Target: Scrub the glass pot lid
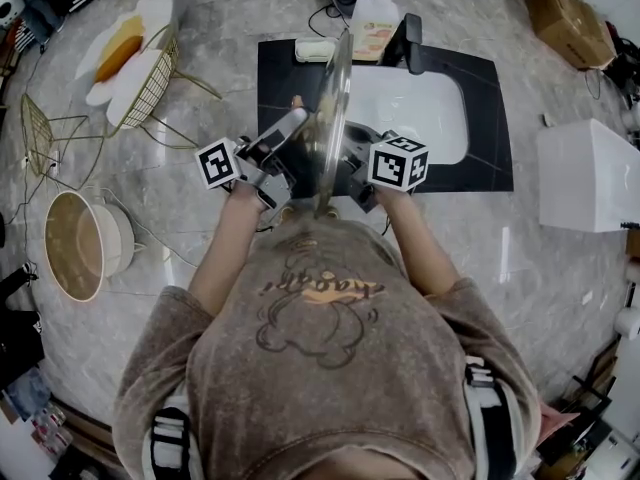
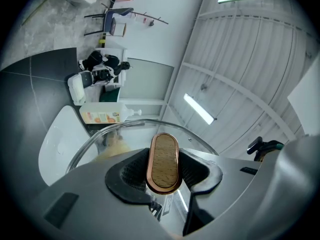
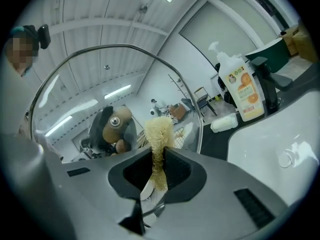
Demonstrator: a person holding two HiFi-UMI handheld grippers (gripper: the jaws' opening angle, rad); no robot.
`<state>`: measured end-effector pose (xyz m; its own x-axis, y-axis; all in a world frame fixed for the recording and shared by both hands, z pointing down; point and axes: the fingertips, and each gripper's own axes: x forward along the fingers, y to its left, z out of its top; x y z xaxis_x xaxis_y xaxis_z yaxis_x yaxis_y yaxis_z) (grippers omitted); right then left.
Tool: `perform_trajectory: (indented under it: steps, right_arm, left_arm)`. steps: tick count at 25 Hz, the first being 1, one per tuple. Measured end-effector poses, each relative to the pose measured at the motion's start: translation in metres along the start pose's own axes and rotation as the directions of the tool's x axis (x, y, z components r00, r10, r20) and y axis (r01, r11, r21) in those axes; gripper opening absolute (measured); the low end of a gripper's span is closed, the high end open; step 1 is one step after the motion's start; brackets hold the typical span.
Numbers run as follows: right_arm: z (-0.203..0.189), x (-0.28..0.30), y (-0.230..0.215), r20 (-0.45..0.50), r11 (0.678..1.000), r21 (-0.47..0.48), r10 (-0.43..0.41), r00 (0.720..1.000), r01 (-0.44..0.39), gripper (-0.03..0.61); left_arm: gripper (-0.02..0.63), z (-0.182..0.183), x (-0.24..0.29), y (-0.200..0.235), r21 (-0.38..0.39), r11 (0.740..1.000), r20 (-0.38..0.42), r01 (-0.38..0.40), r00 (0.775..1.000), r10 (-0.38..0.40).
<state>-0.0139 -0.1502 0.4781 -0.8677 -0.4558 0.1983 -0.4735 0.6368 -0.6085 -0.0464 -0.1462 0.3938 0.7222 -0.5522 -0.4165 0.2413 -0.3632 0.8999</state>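
The glass pot lid [image 1: 335, 108] stands on edge over the white sink [image 1: 420, 108], between my two grippers. My left gripper [image 2: 162, 171] is shut on the lid's wooden knob [image 2: 164, 161], with the glass rim [image 2: 125, 129] arching beyond it. My right gripper [image 3: 157, 166] is shut on a pale loofah scrubber [image 3: 159, 134], whose frayed tip rests against the lid's inner face [image 3: 115, 84]. Through the glass, the knob's screw [image 3: 115, 121] shows. In the head view the left gripper [image 1: 285, 143] and right gripper [image 1: 355, 163] flank the lid.
A soap bottle [image 1: 375, 28] and a black faucet [image 1: 408, 43] stand behind the sink, beside a white soap bar [image 1: 315, 50]. A wire rack [image 1: 150, 83] and a beige bowl [image 1: 80, 243] sit to the left on the marble counter. A white box [image 1: 590, 173] is at right.
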Motion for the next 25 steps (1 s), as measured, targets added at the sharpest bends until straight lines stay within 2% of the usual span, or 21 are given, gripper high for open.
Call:
perform_trajectory:
  steps: [5, 10, 19, 22, 25]
  right_arm:
    - [-0.021, 0.002, -0.018, -0.051, 0.999, 0.01, -0.049, 0.998, 0.05, 0.049]
    - [-0.018, -0.007, -0.035, -0.05, 0.995, -0.004, -0.102, 0.993, 0.102, 0.048]
    - [0.007, -0.063, -0.058, 0.032, 0.981, -0.005, -0.193, 0.981, 0.193, 0.049]
    - [0.013, -0.086, -0.059, 0.07, 0.973, 0.005, -0.231, 0.97, 0.231, 0.048]
    - [0.016, -0.093, -0.054, 0.101, 0.97, 0.009, -0.244, 0.964, 0.245, 0.049]
  left_arm:
    - [0.183, 0.001, -0.006, -0.007, 0.012, 1.0, 0.005, 0.0, 1.0, -0.001]
    - [0.183, 0.01, -0.019, -0.004, 0.04, 0.998, 0.017, -0.05, 0.999, 0.05]
    - [0.183, 0.039, -0.051, -0.001, 0.108, 0.986, 0.067, -0.13, 0.99, 0.124]
    - [0.183, 0.047, -0.058, 0.001, 0.154, 0.971, 0.082, -0.183, 0.982, 0.172]
    - [0.183, 0.056, -0.064, 0.008, 0.244, 0.927, 0.077, -0.285, 0.959, 0.274]
